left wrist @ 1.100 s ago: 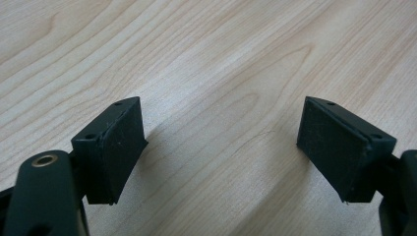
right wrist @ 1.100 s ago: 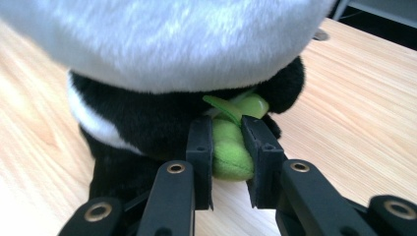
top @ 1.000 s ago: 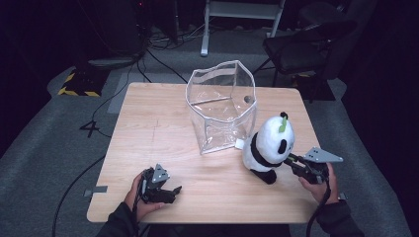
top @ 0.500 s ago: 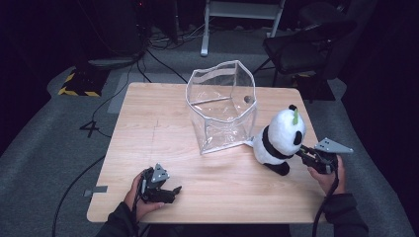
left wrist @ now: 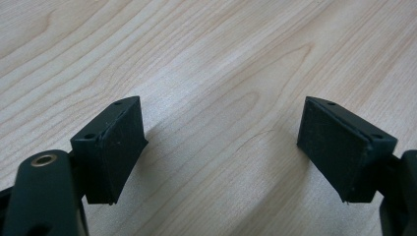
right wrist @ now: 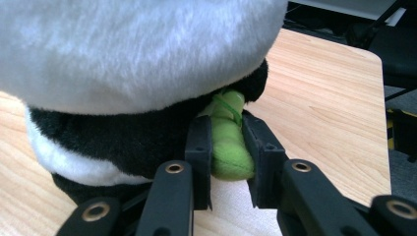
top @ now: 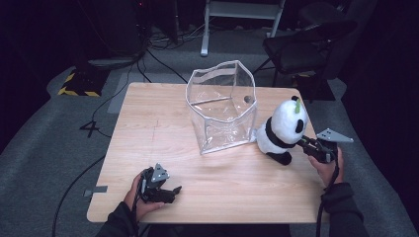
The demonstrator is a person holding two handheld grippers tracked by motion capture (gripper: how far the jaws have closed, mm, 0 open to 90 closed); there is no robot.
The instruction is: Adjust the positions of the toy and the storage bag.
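My right claw (right wrist: 227, 162) is squeezed tight on a soft green bit (right wrist: 227, 142) of the toy panda (right wrist: 123, 73). In the right gripper view the green bit sits between my two black jaws, and the panda's white and black fur is just above them. From the high view I see my right claw (top: 305, 144) at the right side of the table (top: 148, 123), with the panda (top: 282, 129) sitting up just to its left. The panda has another little green bit on top of its head. Its side is right next to the clear plastic bag (top: 222, 106), which stands open in the middle of the table; I cannot tell if they touch.

My left claw (left wrist: 221, 147) is open wide with nothing in it. In the left gripper view there is bare wood between the jaws. From the high view, my left claw (top: 170, 190) rests low near the front left of the table, far from the panda and the bag
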